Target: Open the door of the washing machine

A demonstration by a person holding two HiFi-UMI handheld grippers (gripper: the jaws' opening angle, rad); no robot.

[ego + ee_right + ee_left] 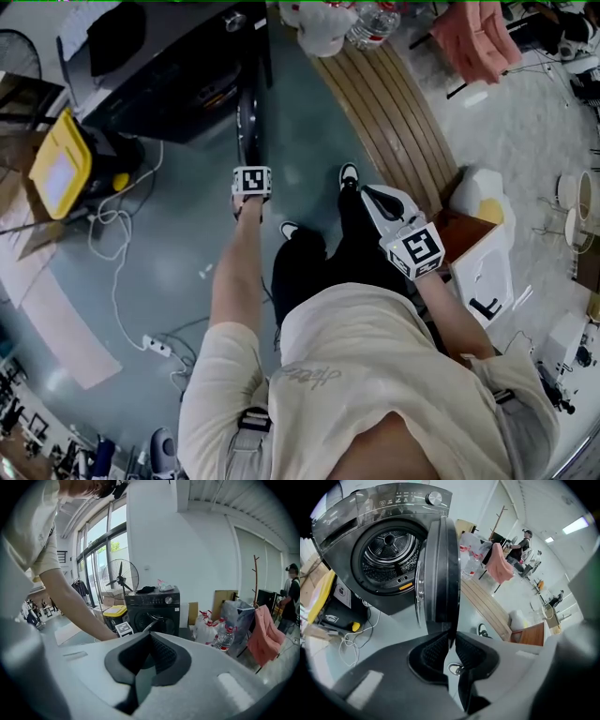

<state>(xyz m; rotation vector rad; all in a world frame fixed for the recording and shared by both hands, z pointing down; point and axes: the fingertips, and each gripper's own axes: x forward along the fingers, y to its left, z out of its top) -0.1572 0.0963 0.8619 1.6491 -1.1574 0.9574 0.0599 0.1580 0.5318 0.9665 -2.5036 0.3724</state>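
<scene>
Gripping, left gripper (pixel 450 638): jaws were clamped on the rim of the door (pixel 438 573).
Position, door: stood swung out, edge-on, from the washing machine (pixel 356 531); drum opening (pixel 389 555) was exposed.
Status, right gripper (pixel 149 637): jaws were together, empty, well apart from the machine.

I'm in a big open workshop hall: tall windows (pixel 101 543), a pedestal fan (pixel 120 577), loose cables (pixel 114 281) across the floor (pixel 183 248).

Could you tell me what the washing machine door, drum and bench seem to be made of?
The washing machine door: probably glossy dark plastic, by its sheen. The drum: shiny perforated metal, likely steel. The bench: wood, judging by its brown slats.
</scene>
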